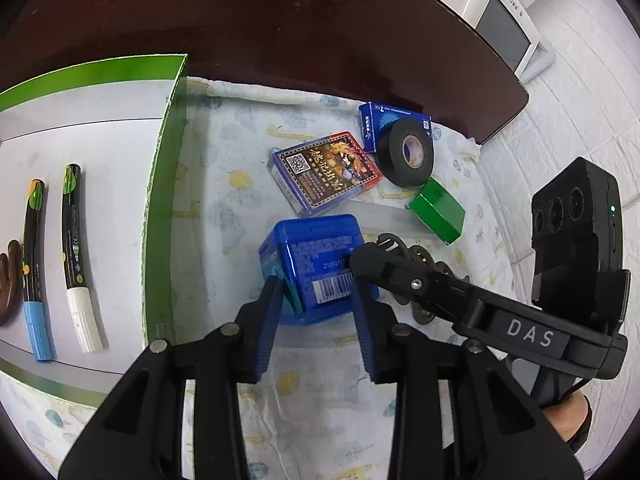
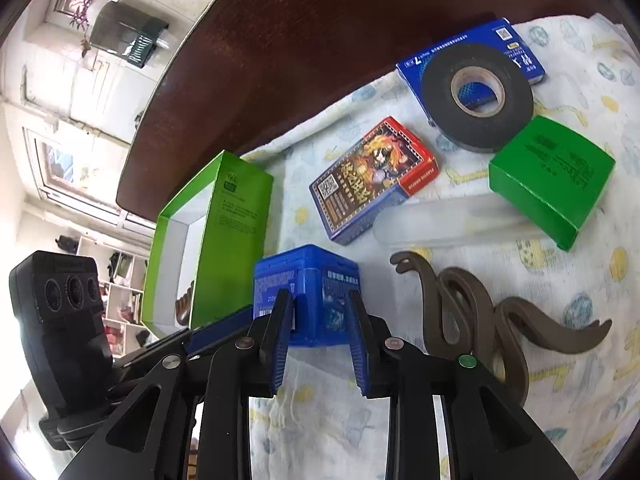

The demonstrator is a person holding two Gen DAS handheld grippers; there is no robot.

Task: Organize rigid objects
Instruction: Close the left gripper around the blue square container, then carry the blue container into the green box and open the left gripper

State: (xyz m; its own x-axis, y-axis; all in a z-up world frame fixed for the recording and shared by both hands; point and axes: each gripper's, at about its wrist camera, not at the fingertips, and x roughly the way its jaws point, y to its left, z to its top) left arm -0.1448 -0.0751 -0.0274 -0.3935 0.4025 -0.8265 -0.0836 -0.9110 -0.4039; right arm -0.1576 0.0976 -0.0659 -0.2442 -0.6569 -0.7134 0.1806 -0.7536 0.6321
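Both tools meet at one small blue box [image 1: 316,268] on the cloth-covered table [image 1: 224,200]. The left tool [image 1: 316,316] grips its sides. The right tool [image 2: 318,320] brackets it too; actual contact is unclear. A green tray [image 1: 160,208] sits left.

Green box [image 2: 224,232] wall just left, brown hook [image 2: 472,312] right, cloth [image 2: 328,432] between bare
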